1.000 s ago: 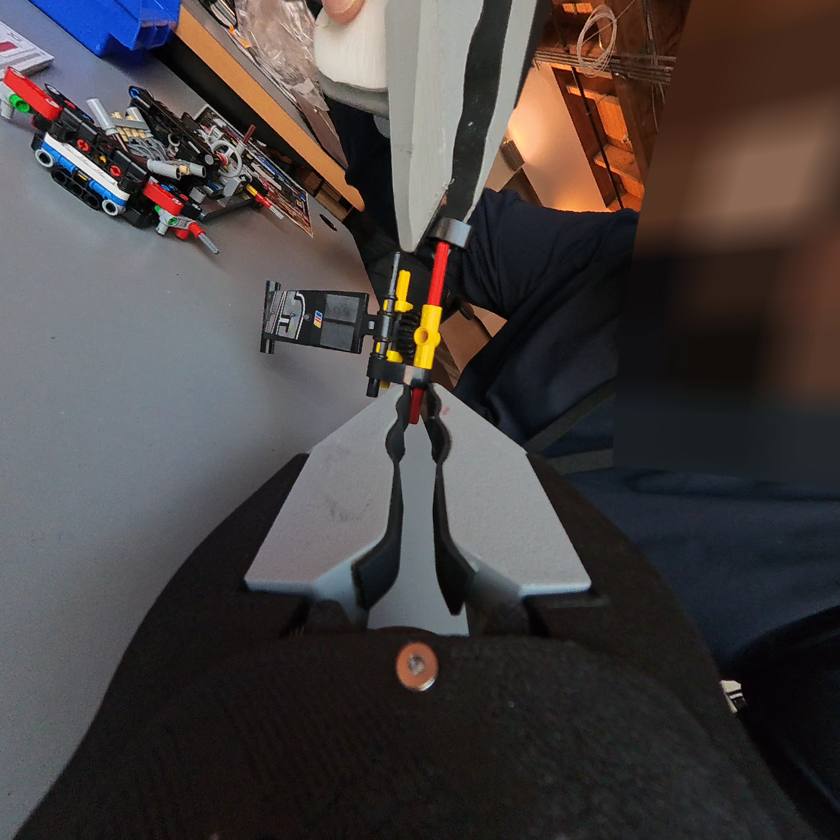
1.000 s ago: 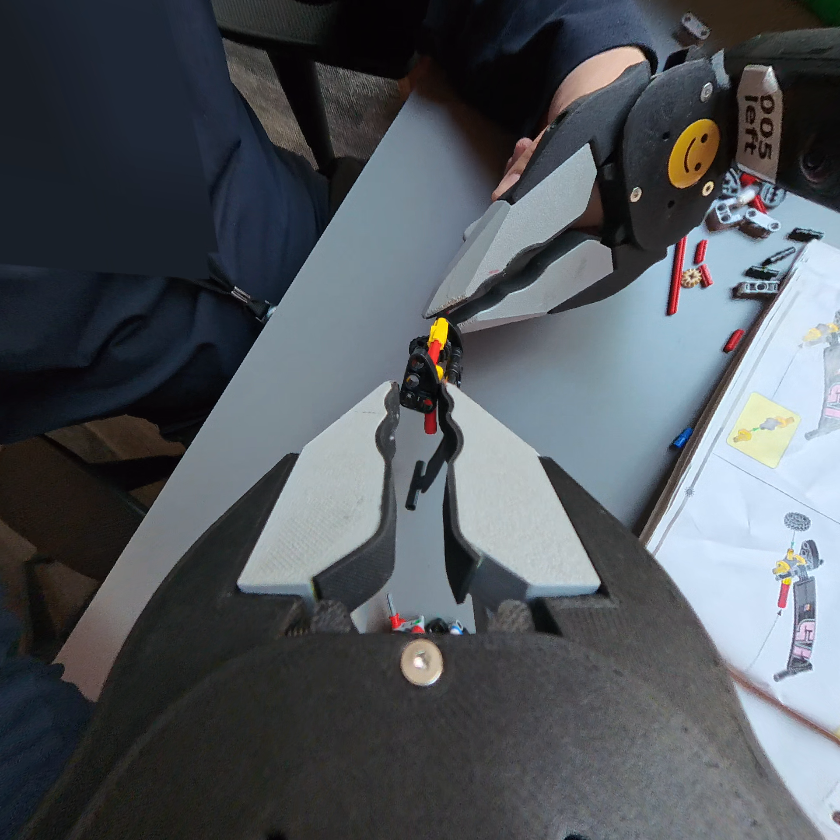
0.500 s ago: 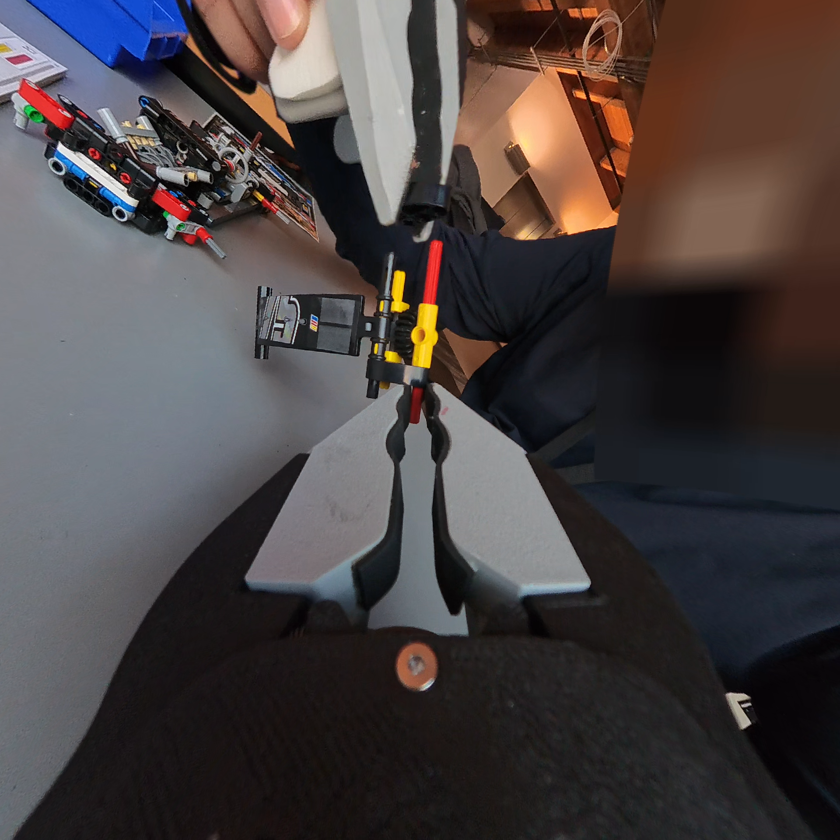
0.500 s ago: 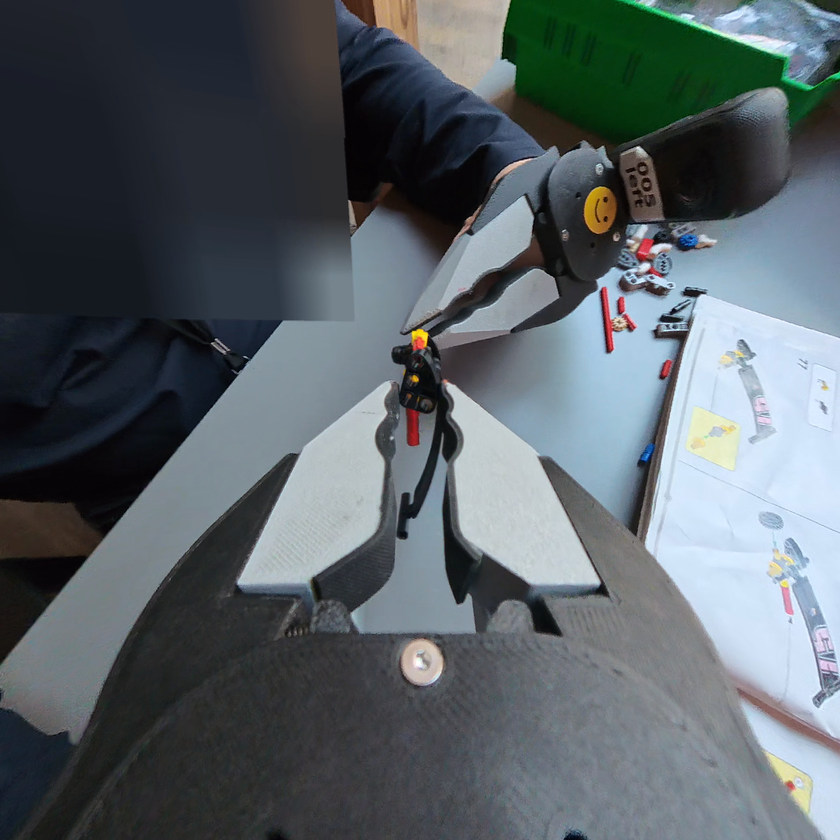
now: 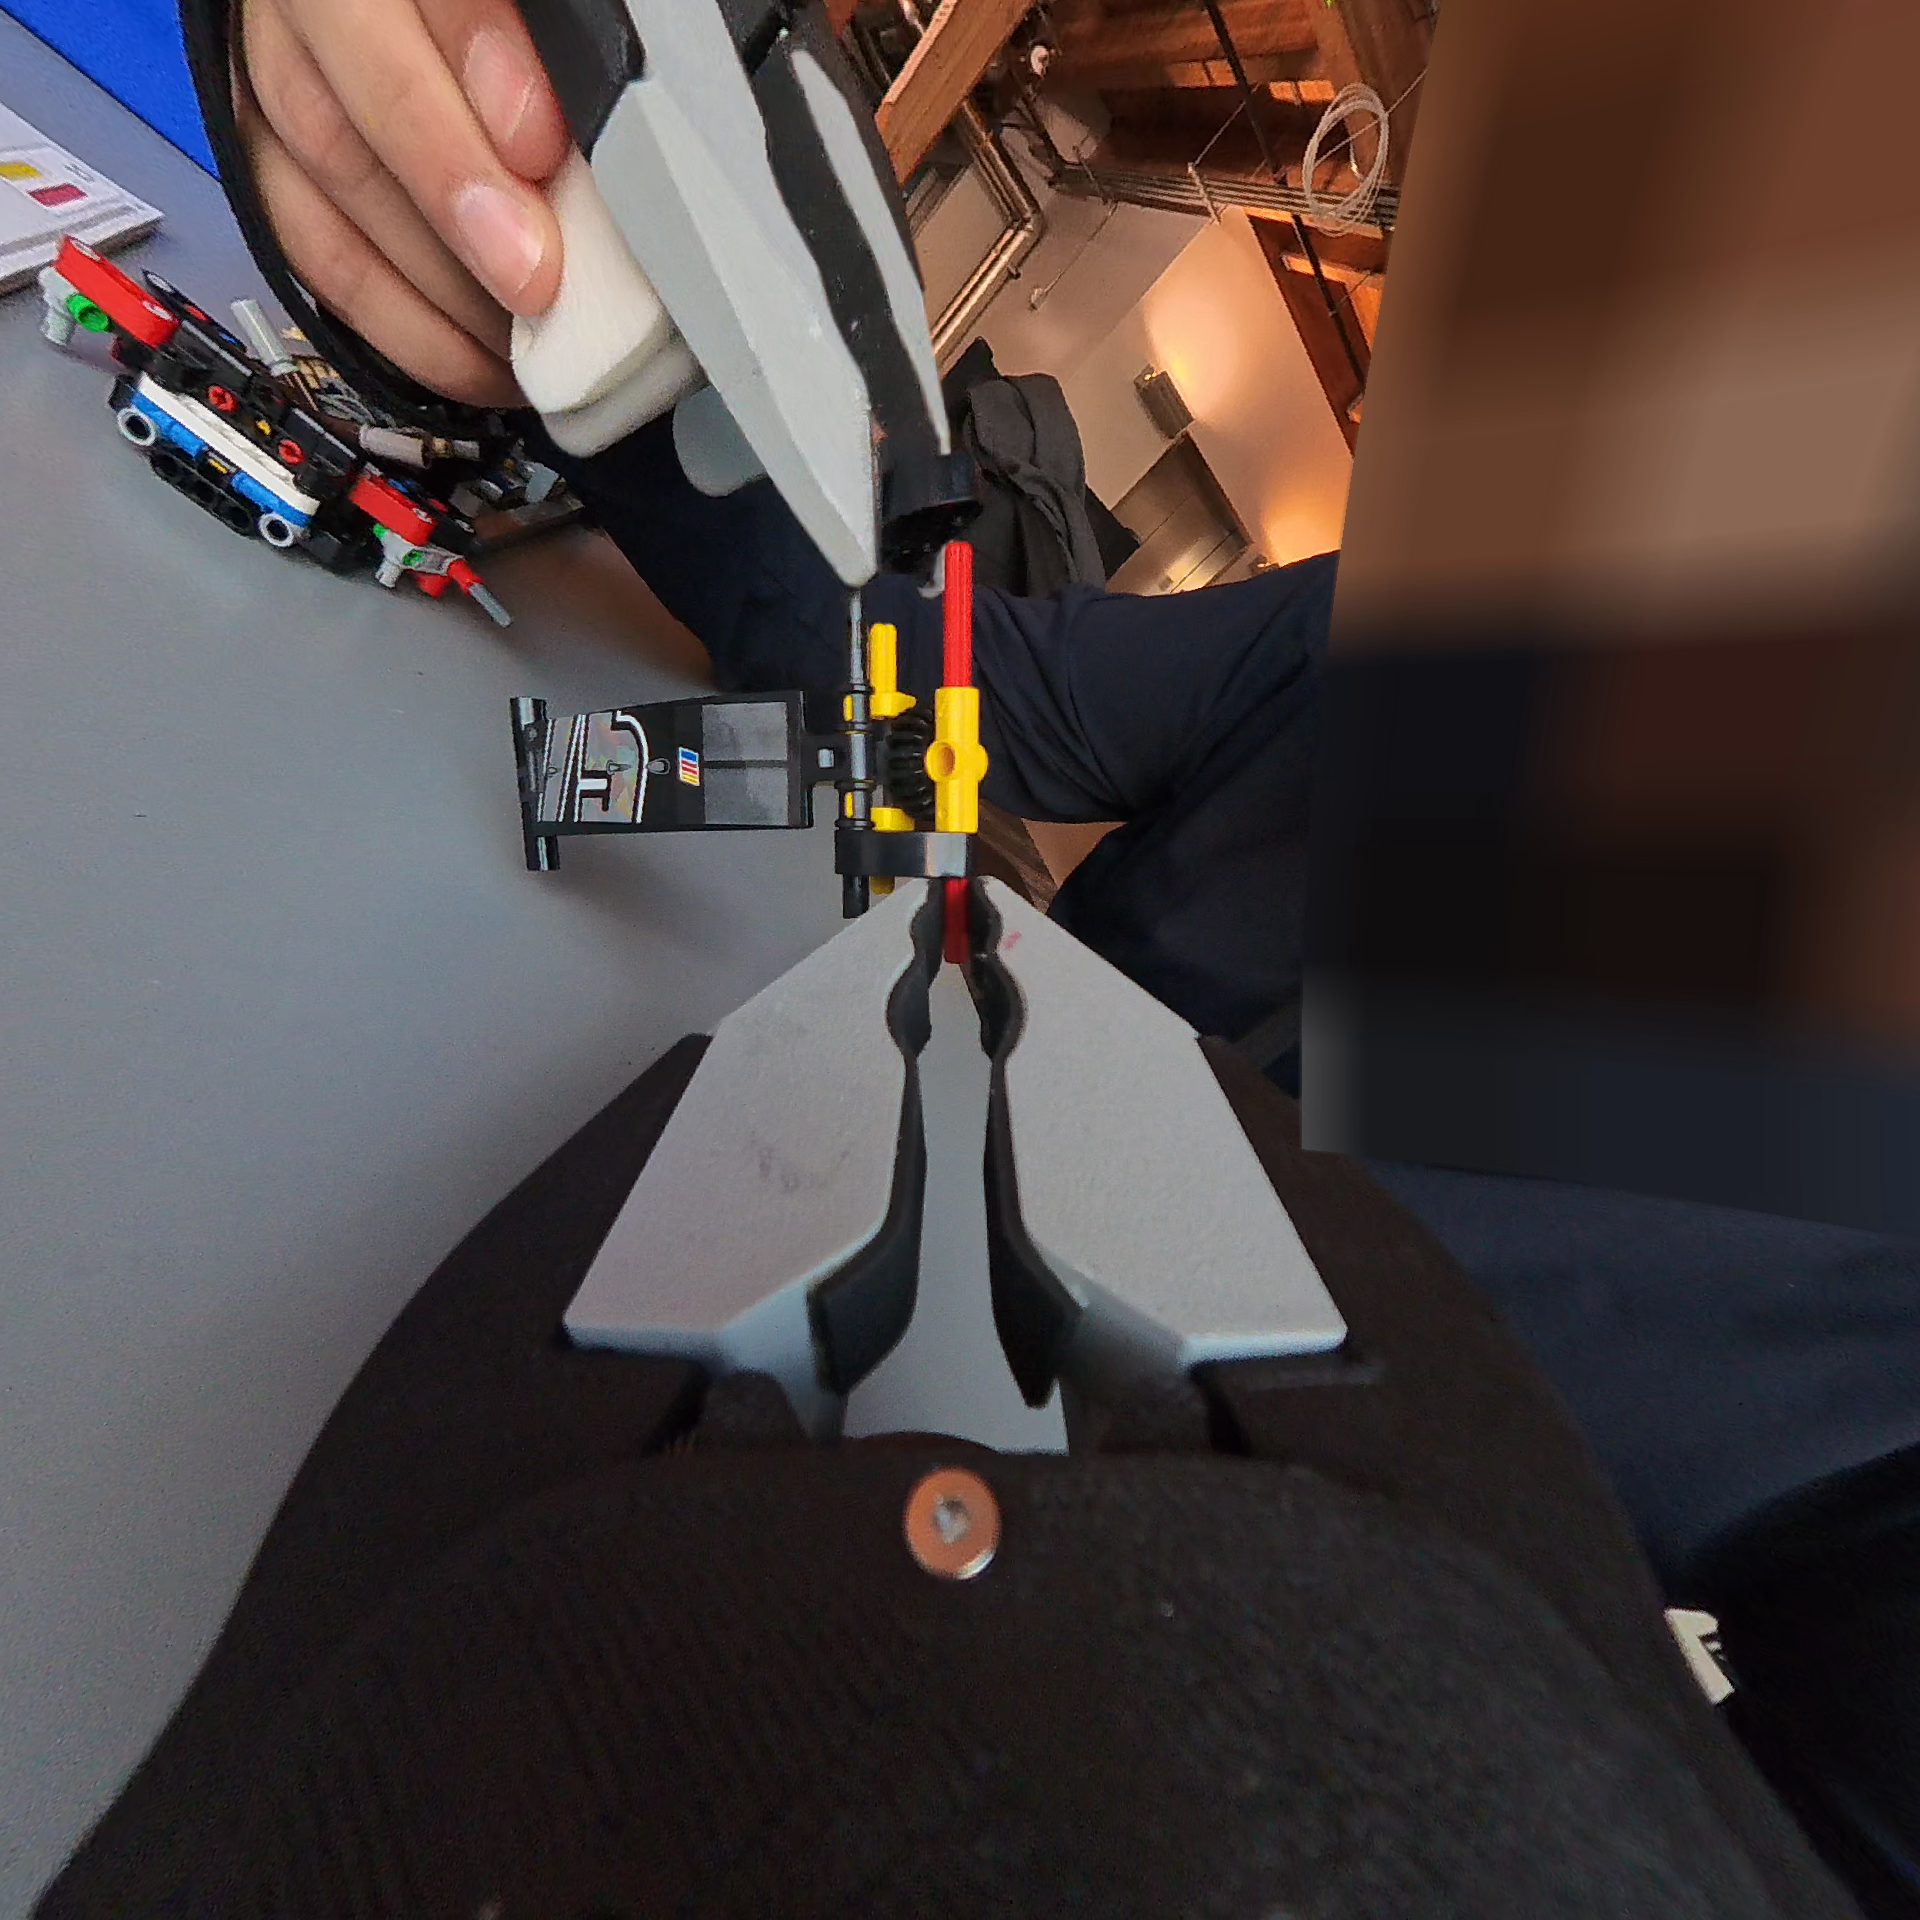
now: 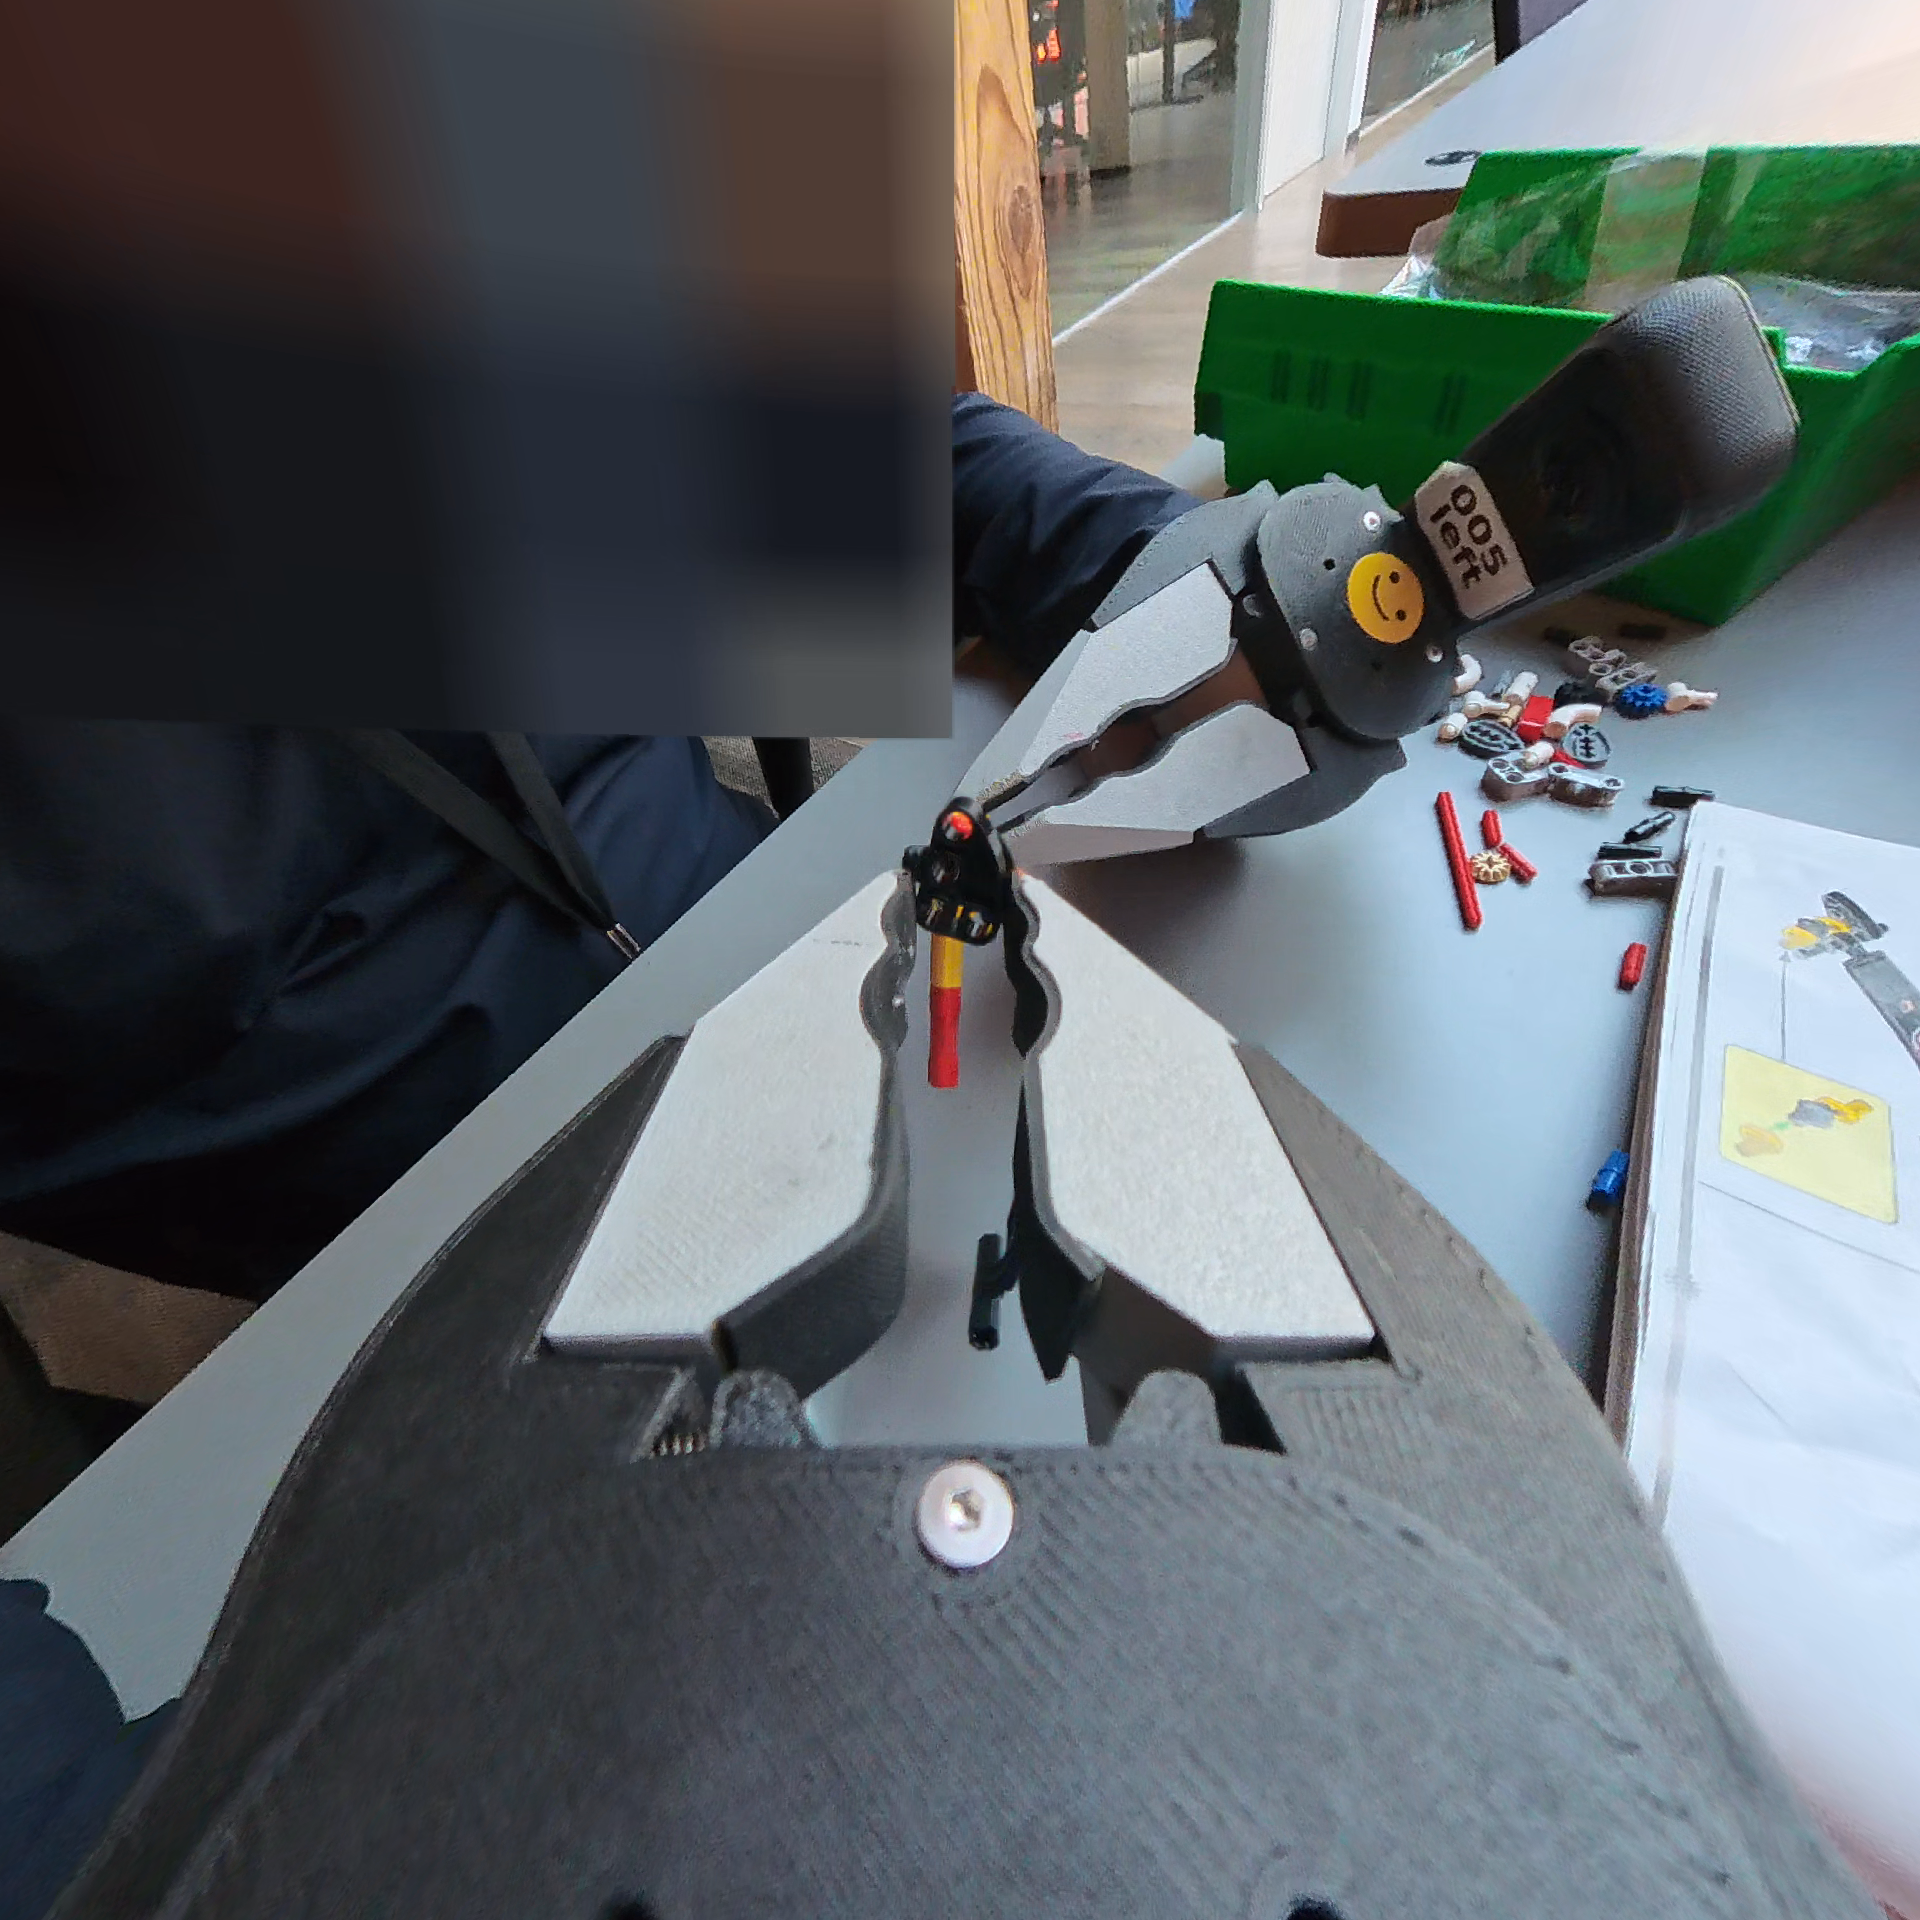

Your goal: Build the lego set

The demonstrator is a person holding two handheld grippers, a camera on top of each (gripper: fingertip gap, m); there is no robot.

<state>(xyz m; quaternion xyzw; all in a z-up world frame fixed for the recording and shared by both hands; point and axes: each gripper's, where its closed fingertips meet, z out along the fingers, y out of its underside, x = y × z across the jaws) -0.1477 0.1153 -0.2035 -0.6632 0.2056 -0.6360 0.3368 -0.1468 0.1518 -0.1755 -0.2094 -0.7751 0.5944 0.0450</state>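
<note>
The left claw (image 5: 954, 920) is pinching the lower end of a red axle (image 5: 956, 623) that carries a small toy-brick assembly (image 5: 914, 769), held in the air above the near edge of the grey bench (image 5: 208, 935). The right claw (image 6: 951, 904) is closed on a black piece (image 6: 951, 883) at the axle's other end. Loose bricks (image 6: 1538, 727) and a booklet (image 6: 1787, 1143) lie toward the bench's right side, before a green bin (image 6: 1351, 384).
</note>
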